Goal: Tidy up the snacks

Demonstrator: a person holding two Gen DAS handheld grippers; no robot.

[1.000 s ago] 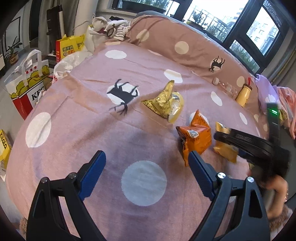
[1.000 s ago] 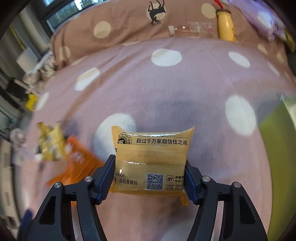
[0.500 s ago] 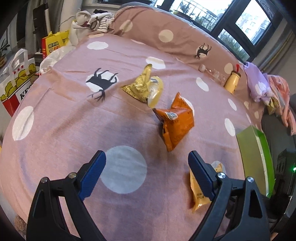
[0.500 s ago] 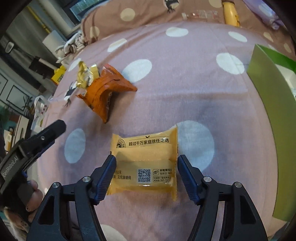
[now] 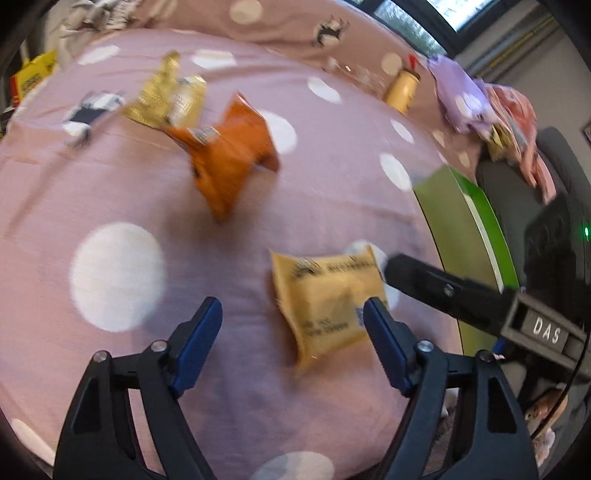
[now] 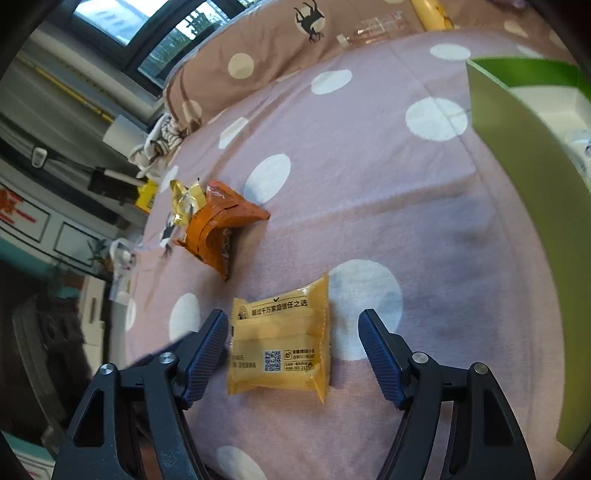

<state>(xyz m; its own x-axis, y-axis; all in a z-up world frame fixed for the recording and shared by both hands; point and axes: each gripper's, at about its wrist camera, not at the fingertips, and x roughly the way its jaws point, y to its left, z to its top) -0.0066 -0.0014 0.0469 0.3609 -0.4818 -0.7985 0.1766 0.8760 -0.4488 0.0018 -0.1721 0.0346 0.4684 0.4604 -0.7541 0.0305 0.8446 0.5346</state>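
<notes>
A yellow snack packet (image 6: 280,343) lies flat on the pink dotted bedspread (image 6: 369,206). My right gripper (image 6: 291,332) straddles it with its jaws opening; neither pad presses on it. In the blurred left wrist view the same packet (image 5: 328,299) lies near the right finger of my left gripper (image 5: 291,321), whose jaws are closing with the left pad well clear of it. The right gripper's black finger (image 5: 443,291) reaches in from the right. An orange packet (image 6: 221,225) and a gold packet (image 6: 184,199) sit farther back.
A green open box (image 6: 517,147) stands at the right side of the bed, seen too as the green box (image 5: 465,229). A yellow bottle (image 5: 402,88) and a clear bottle (image 6: 373,29) lie by the pillow. Purple and pink cloths (image 5: 461,96) pile at the far right.
The right gripper has let go of the yellow packet, which now rests on the bed, and its jaws have widened. The left gripper has swung right over the packet and its jaws have narrowed.
</notes>
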